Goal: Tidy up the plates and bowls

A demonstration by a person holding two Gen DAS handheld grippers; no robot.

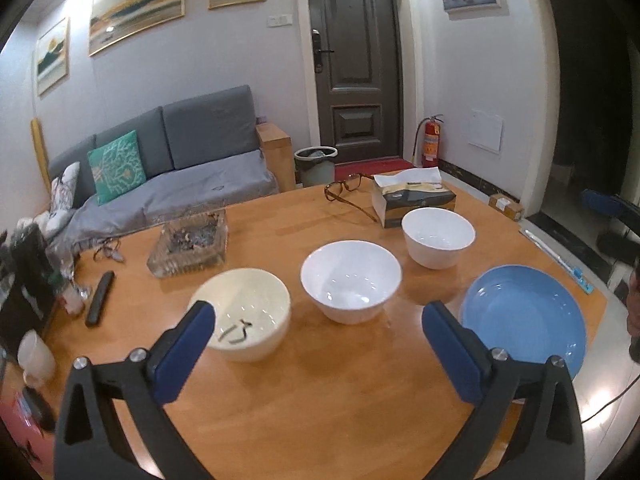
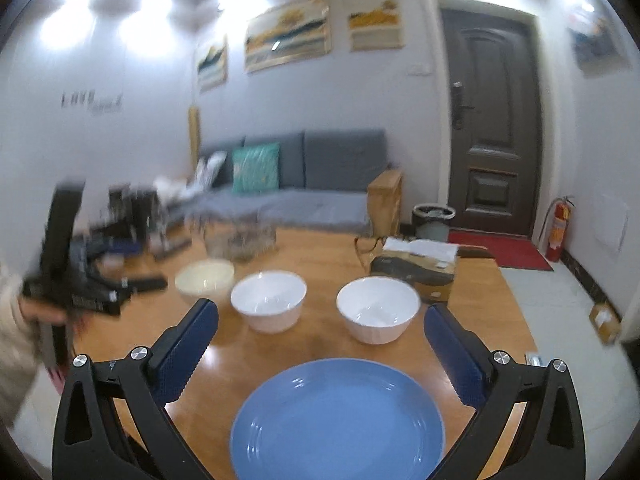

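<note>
Blue plate (image 2: pixel 338 420) lies flat, three bowls upright beyond.

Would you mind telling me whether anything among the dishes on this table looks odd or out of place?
The cream bowl has a small dark scrap lying inside near its front wall, unlike the two clean white bowls. The blue plate looks clean and flat.

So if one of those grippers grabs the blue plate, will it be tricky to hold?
Probably a little. The blue plate looks glazed and glossy, with light glinting off it, so it may be slippery. It seems rigid and likely breakable if dropped. It lies low and flat on the wooden table, so it should slide rather than tip.
</note>
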